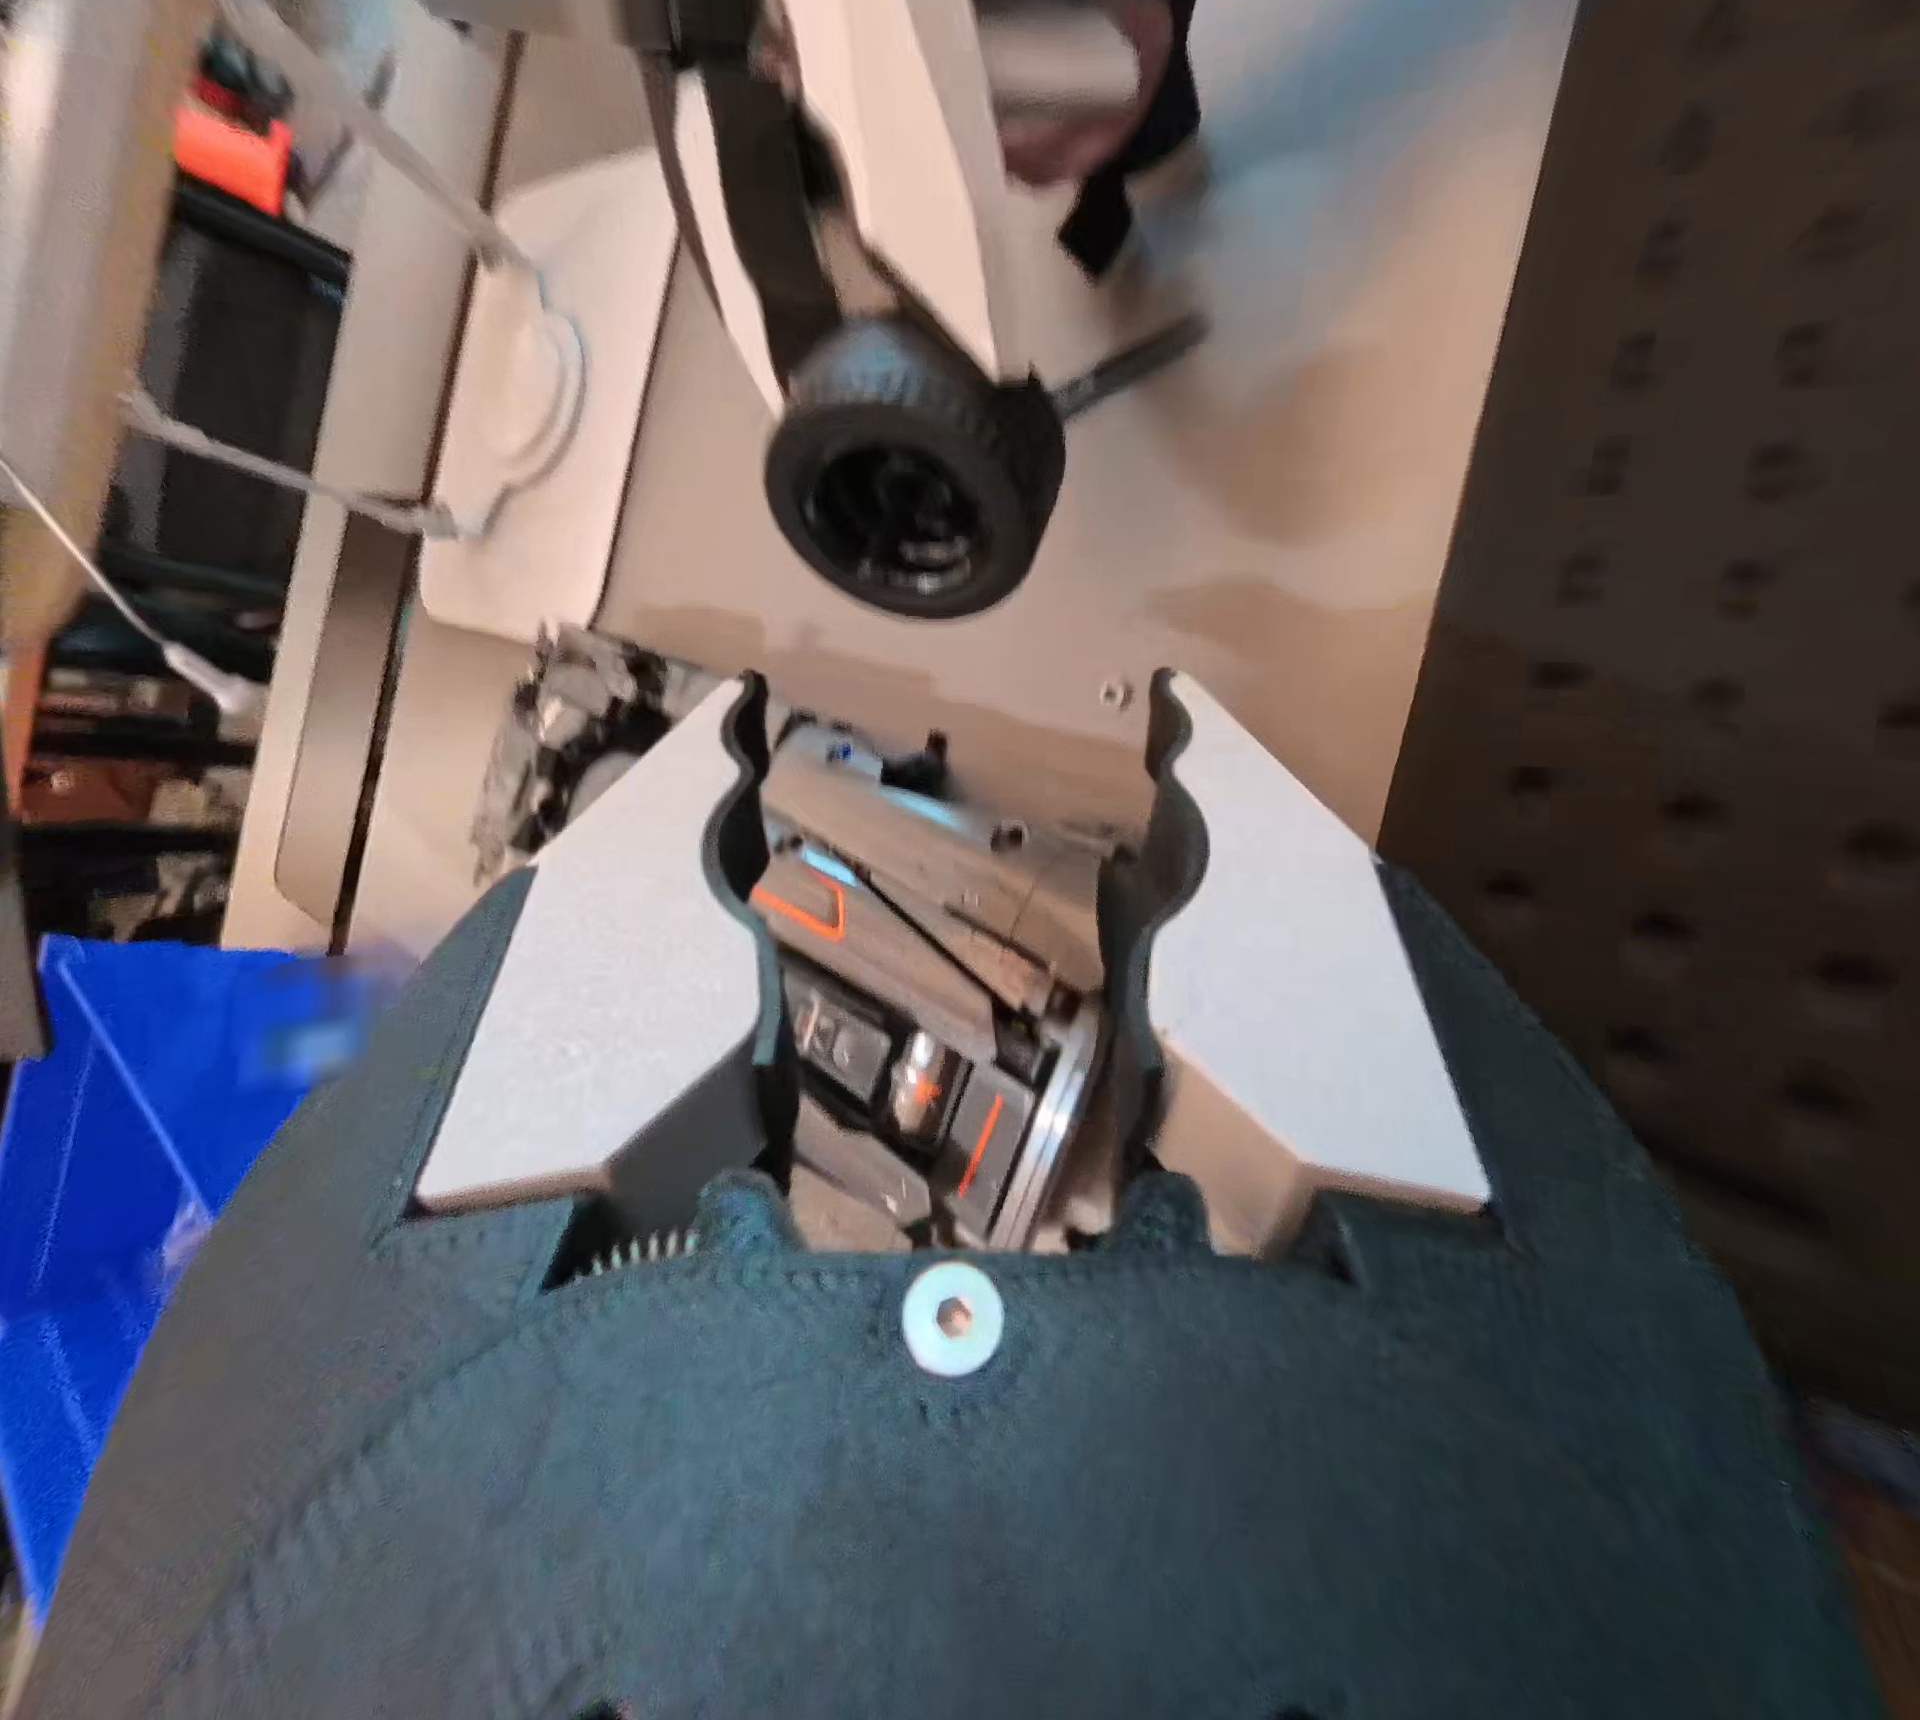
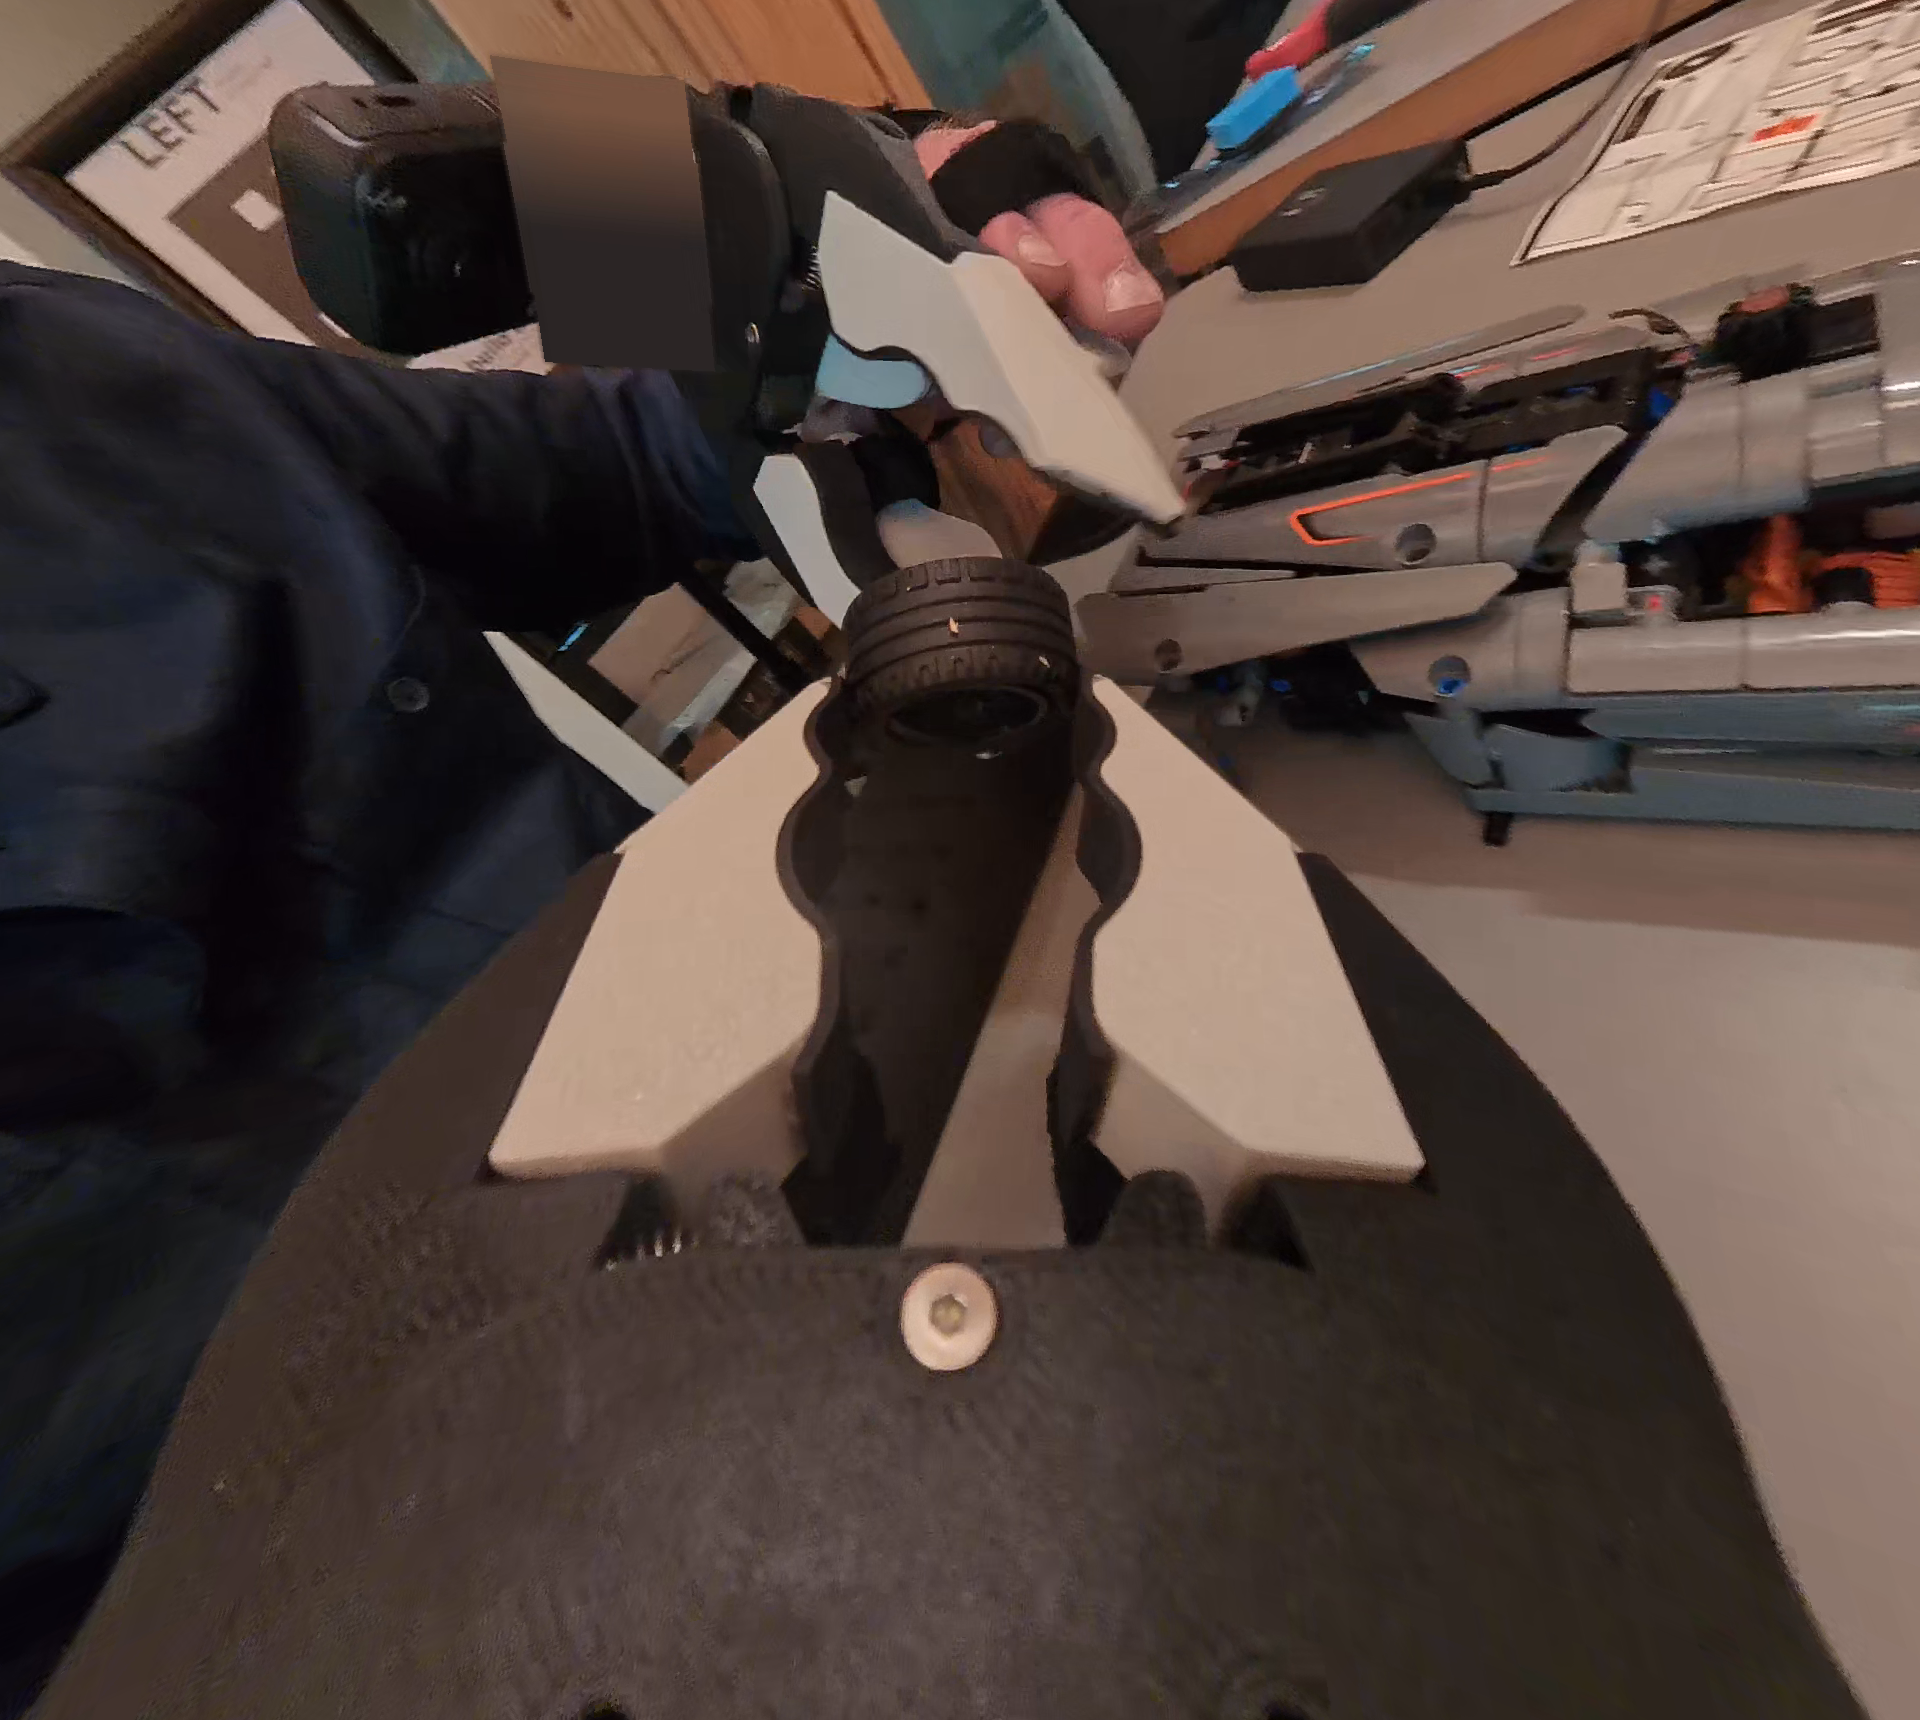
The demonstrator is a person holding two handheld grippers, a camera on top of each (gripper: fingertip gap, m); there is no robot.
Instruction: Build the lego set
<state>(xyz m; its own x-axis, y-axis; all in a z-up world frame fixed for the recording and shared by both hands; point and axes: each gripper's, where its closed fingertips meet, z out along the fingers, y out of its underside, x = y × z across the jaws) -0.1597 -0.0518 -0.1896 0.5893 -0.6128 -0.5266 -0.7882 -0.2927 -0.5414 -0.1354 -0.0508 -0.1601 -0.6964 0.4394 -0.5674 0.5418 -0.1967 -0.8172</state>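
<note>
wheel: a small black tyre on a black rim, pinched across its tread at the very tips of the right gripper; in the left wrist view the same wheel hangs at 12 o'clock, its hollow hub facing the camera.
right gripper jaws: narrowed onto the wheel, one pale finger on each side of it.
car model: a long grey lego body with orange trim and black inner parts, lying on the grey table at 2 to 3 o'clock of the wheel, close beside it.
left gripper: in its own view it points down over the model, which shows in the gap between the fingers.
left gripper jaws: parted fairly wide, with nothing clamped.
left gripper from the right view: at 11 o'clock of the wheel, its pale finger reaching the model's near end; touching or not cannot be told.
hand: bare fingertips wrap the left gripper's handle, a dark blue sleeve at 9 o'clock.
instruction sheet: a printed page flat on the table at 1 o'clock.
blue bin: at 8 o'clock in the left view, blurred.
</note>
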